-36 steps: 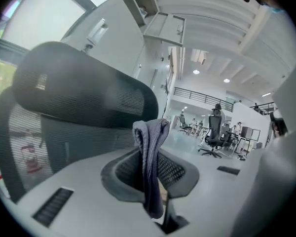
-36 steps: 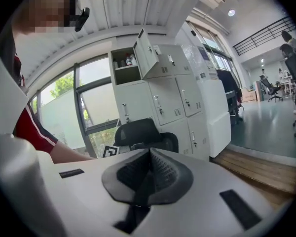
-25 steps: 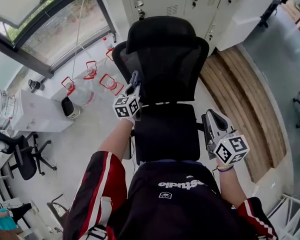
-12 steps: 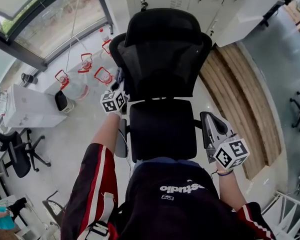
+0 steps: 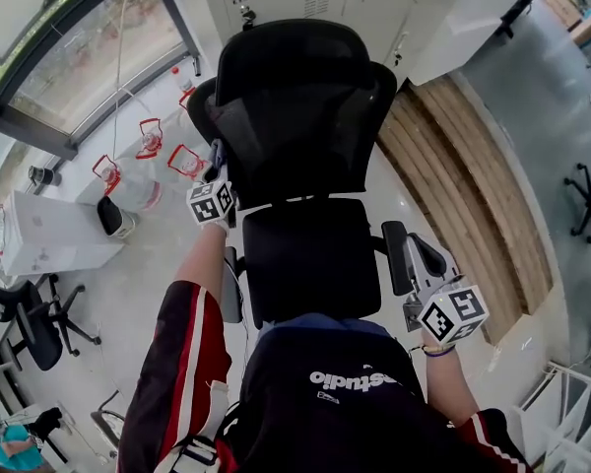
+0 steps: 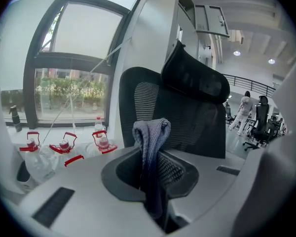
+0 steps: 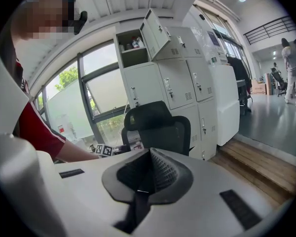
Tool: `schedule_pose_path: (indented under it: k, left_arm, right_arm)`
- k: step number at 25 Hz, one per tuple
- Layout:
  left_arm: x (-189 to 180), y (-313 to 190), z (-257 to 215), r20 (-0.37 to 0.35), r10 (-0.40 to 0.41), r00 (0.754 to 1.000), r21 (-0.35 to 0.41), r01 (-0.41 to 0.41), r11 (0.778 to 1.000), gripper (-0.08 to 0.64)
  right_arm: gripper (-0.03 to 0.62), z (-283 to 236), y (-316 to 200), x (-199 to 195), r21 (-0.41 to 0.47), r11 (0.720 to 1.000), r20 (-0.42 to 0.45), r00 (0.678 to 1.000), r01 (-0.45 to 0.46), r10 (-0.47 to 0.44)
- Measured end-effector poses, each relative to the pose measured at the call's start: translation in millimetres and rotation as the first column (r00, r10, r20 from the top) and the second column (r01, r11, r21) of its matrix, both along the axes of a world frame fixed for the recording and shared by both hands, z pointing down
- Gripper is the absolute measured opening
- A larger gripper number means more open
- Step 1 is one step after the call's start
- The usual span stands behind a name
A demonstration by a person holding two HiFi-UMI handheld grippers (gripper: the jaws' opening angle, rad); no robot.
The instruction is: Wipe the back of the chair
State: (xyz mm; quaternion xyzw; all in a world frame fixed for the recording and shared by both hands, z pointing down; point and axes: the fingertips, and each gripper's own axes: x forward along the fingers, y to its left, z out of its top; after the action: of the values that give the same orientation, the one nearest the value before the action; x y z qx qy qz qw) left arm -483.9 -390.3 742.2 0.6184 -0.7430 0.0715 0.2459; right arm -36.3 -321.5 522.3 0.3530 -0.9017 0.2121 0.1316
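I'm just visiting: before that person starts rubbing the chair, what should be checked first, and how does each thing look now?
1. Cloth clamped in the left gripper: ok.
2. Cloth sticks out beyond the jaws: ok.
3. Left gripper at the backrest: ok, at its left edge.
4. Cloth touching the backrest: cannot tell.
5. Right gripper out of the way: ok, shut, empty, low beside the armrest.
6. Chair held steady: not ok, neither gripper grips it.
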Motion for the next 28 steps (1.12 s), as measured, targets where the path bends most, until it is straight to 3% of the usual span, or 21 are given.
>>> schedule_pose_path:
  k: [12, 22, 28]
  left_arm:
    - [41, -29, 12, 0.01, 0.022, 1.0, -0.035, -0.022, 0.999, 0.055]
    - [124, -85, 12, 0.002, 0.151, 0.989, -0.024, -0.151, 0.988, 0.055]
    - [193, -125, 14, -0.018, 0.227, 0.974, -0.01, -0.228, 0.974, 0.055]
  right_arm:
    - [0.014, 0, -12, 31, -0.003, 0.998, 0.014, 0.998, -0.059, 0.059]
    - [0.014, -9, -21, 81, 0.009, 0.988, 0.018, 0.988, -0.155, 0.155]
    - [0.014, -5, -23, 125, 0.008, 0.97, 0.009, 0.97, -0.241, 0.241]
